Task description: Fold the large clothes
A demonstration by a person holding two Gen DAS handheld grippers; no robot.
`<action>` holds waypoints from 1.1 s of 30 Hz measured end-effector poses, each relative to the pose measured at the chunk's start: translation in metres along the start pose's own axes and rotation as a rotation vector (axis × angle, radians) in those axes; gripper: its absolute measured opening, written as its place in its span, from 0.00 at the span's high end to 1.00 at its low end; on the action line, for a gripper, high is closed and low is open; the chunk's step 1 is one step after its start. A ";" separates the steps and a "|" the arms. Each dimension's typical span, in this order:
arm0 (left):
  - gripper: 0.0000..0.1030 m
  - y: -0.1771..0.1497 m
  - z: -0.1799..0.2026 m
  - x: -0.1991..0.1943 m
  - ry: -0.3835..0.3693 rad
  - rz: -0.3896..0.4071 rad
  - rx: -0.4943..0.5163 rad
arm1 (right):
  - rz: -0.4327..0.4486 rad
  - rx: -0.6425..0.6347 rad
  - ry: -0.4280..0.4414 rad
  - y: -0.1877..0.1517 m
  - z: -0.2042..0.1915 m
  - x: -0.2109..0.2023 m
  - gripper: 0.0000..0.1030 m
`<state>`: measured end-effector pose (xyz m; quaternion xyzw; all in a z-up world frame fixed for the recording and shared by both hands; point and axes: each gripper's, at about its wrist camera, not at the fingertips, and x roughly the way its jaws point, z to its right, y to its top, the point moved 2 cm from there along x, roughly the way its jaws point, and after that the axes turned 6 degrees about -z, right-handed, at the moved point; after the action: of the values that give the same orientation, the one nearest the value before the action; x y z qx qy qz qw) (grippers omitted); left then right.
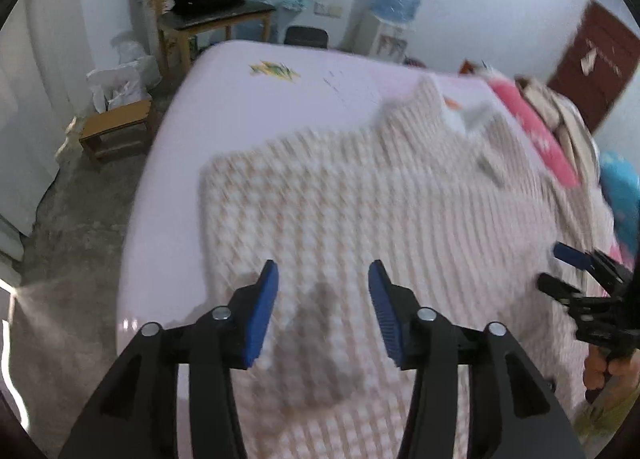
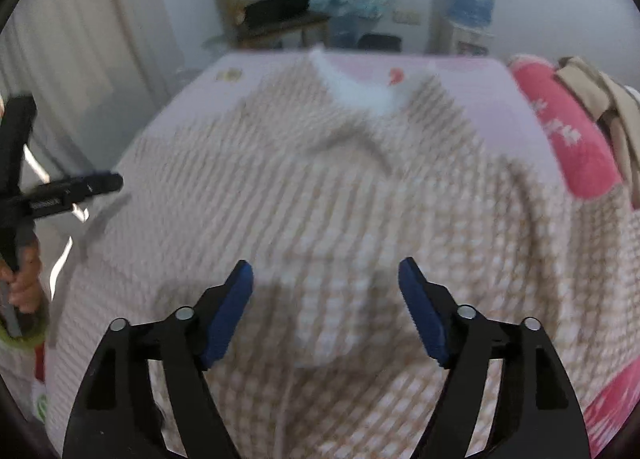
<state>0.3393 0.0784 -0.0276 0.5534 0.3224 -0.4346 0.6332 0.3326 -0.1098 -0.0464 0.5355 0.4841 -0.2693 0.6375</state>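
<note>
- A beige-and-white checked shirt point(image 2: 340, 195) lies spread flat on a pale pink bed point(image 1: 248, 99), collar toward the far edge — its weave smeared by motion blur in both views.
- The shirt's near hem runs out of both pictures beneath the grippers; its right side blurs toward a pink cloth point(image 2: 560, 131) and tan garments point(image 2: 600, 99) piled at the bed's right edge.
- The left gripper point(image 1: 323, 271) hovers above the shirt's near left part, blue-padded jaws spread, nothing between them.
- The right gripper point(image 2: 326, 271) hangs over the shirt's middle, jaws spread wider, likewise empty.
- Each gripper shows at the edge of the other's view, cut off by the frame, with part of a hand point(image 2: 24, 283) on the handle.
- Beyond the bed: a wooden chair point(image 1: 208, 15) holding a dark bundle, a small stool point(image 1: 116, 127) and a water dispenser point(image 1: 396, 7) — details soft.
</note>
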 end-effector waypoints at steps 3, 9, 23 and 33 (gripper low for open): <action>0.47 -0.015 0.016 0.016 0.075 -0.021 0.059 | 0.015 -0.026 -0.058 -0.007 -0.011 -0.002 0.29; 0.42 -0.020 0.026 0.019 0.154 0.012 0.107 | 0.064 0.067 -0.037 -0.015 0.016 -0.050 0.25; 0.26 -0.017 0.042 0.028 0.103 -0.019 0.066 | 0.101 0.578 -0.146 -0.079 0.215 -0.132 0.19; 0.21 -0.018 0.047 0.032 0.116 -0.017 0.077 | 0.153 0.990 -0.082 -0.113 0.365 -0.135 0.19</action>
<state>0.3333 0.0262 -0.0552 0.5989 0.3460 -0.4194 0.5880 0.3036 -0.5094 0.0125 0.7967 0.2320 -0.4400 0.3434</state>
